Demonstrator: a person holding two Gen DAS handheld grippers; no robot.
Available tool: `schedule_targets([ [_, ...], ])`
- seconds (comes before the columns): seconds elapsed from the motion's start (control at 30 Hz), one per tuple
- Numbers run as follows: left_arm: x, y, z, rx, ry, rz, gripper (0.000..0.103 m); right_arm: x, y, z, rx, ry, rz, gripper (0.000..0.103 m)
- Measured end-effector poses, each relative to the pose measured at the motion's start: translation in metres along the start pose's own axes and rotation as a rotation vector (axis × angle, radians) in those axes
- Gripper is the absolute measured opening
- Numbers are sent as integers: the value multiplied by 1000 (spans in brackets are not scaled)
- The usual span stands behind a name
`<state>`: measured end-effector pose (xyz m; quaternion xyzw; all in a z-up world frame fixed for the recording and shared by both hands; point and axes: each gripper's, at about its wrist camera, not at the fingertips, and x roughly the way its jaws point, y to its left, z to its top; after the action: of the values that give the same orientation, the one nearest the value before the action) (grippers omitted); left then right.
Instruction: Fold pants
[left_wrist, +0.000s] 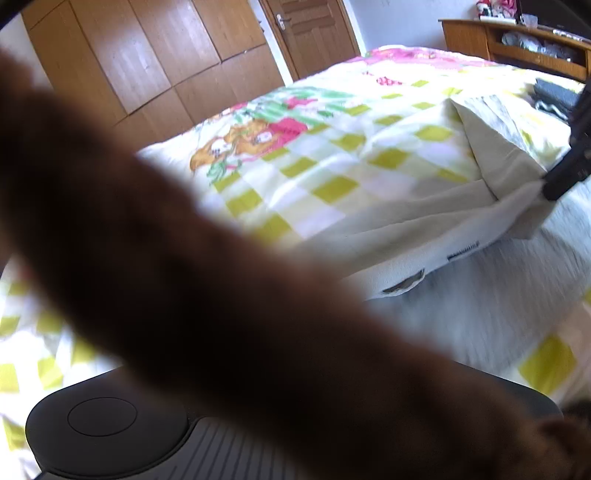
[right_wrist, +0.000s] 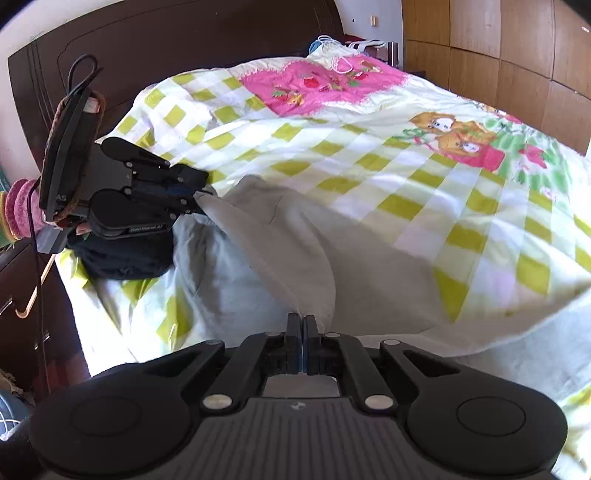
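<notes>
Pale grey pants (right_wrist: 280, 236) spread on checked quilt (right_wrist: 369, 155), near headboard (right_wrist: 177, 40). One edge pinched by left gripper (right_wrist: 201, 194), jaws closed on cloth. Nearer edge clamped by right gripper (right_wrist: 303, 328), fingers pressed together. Fabric drawn taut between grippers. Left wrist view largely blocked by blurred brown shape (left_wrist: 207, 295).

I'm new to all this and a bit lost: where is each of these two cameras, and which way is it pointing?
Left wrist: sits on the left tongs, faces across the bed toward the wardrobe and door; a blurred brown shape, close to the lens, hides its own tips.
Right wrist: sits on the right tongs, faces the headboard; its tips are shut on the pants, with the left tongs gripping them further off.
Shared: the bed, the pants, and the right tongs.
</notes>
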<state>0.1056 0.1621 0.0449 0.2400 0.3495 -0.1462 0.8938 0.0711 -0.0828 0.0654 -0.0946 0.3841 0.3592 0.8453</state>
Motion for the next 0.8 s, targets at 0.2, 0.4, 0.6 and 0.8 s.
schedule_targets([
  [0.2, -16, -8, -35, -52, 2, 40, 7, -1, 30, -27, 66, -10, 31, 19],
  [0.4, -13, -10, -51, -13, -34, 116, 8, 19, 57, -25, 3, 24, -7, 19],
  [0.6, 2, -9, -67, 36, -22, 181, 10, 45, 73, -22, -35, 47, -42, 19],
  [0.8, -24, 14, -54, 36, -156, 261, 12, 19, 71, 3, -6, -60, -78, 19],
])
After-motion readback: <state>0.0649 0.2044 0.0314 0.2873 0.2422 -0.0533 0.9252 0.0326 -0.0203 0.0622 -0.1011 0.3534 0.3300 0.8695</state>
